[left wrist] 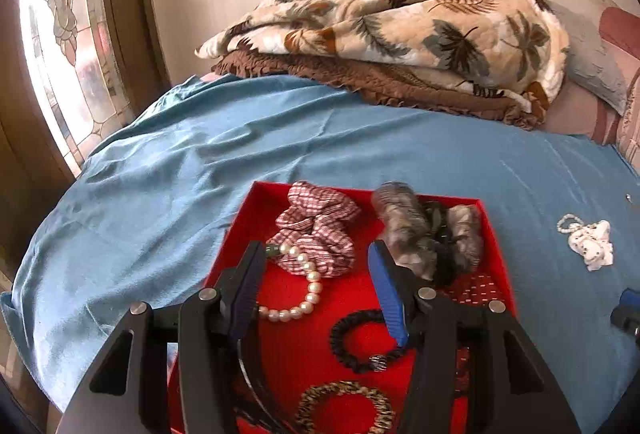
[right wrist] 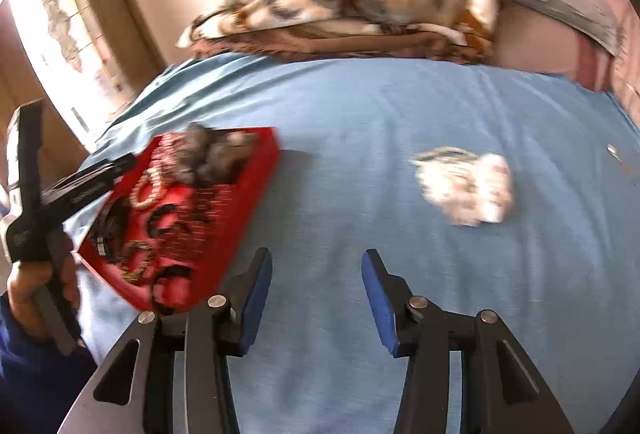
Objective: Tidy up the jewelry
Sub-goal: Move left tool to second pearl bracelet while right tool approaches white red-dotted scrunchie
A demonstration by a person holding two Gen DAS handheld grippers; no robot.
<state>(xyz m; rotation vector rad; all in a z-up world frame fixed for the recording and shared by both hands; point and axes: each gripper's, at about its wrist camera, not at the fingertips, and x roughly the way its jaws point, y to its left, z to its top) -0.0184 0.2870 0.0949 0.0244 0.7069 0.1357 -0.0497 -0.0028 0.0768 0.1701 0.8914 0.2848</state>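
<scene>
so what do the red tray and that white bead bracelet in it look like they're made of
Shallow red tray: looks like card lined with matte felt-like fabric, going by its thin straight walls and dull floor; not certain. White bead bracelet: round, glossy cream beads with soft highlights, pearl-like; real or imitation cannot be told.

The left gripper (left wrist: 316, 254) was held open over the red tray (left wrist: 496, 234); a pearl bracelet (left wrist: 308, 286) was seen at nine o'clock of the black hair tie (left wrist: 360, 338)

Blue-sheeted bed (right wrist: 360, 105) — red tray (left wrist: 505, 274), white scrunchie (right wrist: 468, 189), folded blankets (left wrist: 400, 33) directly on it
</scene>
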